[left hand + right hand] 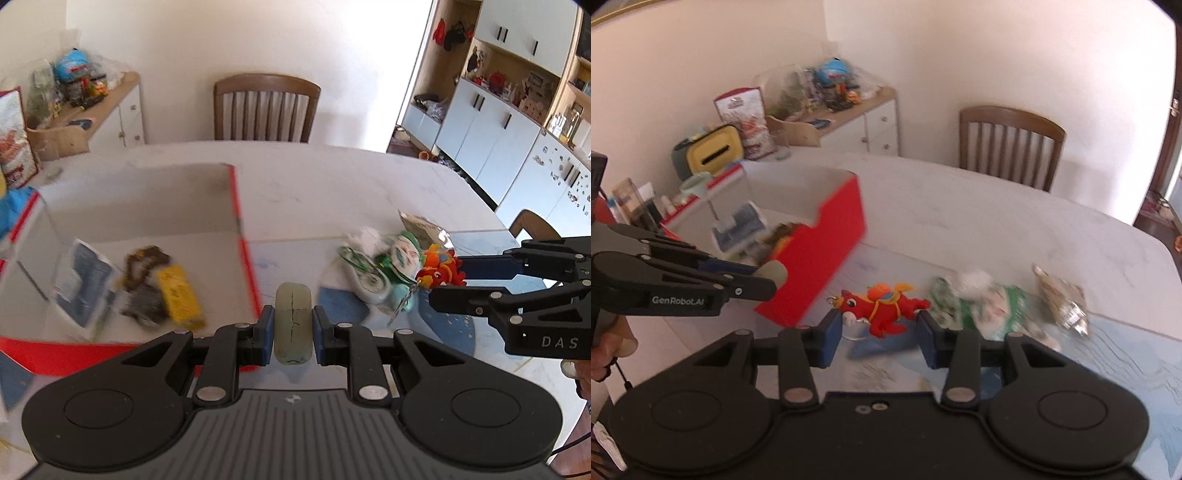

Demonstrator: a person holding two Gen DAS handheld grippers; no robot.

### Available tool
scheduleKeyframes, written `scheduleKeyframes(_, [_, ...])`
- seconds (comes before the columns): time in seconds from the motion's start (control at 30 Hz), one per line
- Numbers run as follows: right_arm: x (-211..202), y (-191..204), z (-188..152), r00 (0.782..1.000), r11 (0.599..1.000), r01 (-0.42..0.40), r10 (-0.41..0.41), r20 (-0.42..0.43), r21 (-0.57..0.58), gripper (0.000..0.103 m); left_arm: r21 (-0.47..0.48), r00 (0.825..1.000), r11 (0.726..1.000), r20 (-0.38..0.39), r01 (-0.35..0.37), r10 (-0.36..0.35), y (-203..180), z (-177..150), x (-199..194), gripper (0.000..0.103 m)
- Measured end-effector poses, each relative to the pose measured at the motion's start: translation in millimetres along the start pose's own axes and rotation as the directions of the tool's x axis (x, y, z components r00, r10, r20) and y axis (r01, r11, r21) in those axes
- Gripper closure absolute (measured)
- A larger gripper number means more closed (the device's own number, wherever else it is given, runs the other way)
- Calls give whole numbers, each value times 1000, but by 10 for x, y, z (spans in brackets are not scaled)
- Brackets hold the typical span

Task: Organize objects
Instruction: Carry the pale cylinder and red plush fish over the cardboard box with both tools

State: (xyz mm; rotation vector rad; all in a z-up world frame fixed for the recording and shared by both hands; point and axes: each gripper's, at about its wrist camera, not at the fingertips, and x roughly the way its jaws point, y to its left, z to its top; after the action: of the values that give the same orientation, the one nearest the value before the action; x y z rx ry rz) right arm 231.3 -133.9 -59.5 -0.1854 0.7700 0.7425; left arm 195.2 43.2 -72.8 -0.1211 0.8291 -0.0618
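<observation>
We cannot make out the blurred items (147, 288) lying in the red box (243, 236), nor the smeared green-and-white bundle (986, 306) on the counter (979, 206). The cluttered sideboard (85, 110) is too soft to read.

Left gripper (293, 328) clamped, blue pads (266, 334) pressing both sides of a held piece. Right gripper (881, 328) spread wide, nothing gripped; bare hand (607, 350) visible behind left gripper.
</observation>
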Motion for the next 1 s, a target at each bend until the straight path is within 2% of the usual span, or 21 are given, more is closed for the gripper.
scheduleKeyframes(0.43, [288,753,559,998,992,-49,54,40,-114,60,22,991,995,92,-95,93,857,395,-273,82])
scheduleKeyframes(0.7, [649,1074,789,999,986,-40,44,20,-159,61,41,993,994,66,-102,100,1272,591,-41,82])
scheduleKeyframes(0.9, [1024,1204,864,999,987,-33,30,-22,-155,61,69,996,993,30,-91,89,1409,691,260,82])
scheduleKeyframes(1.0, [1211,1267,880,1000,984,1,-6,-25,-179,61,101,993,988,33,-116,114,1432,709,417,82])
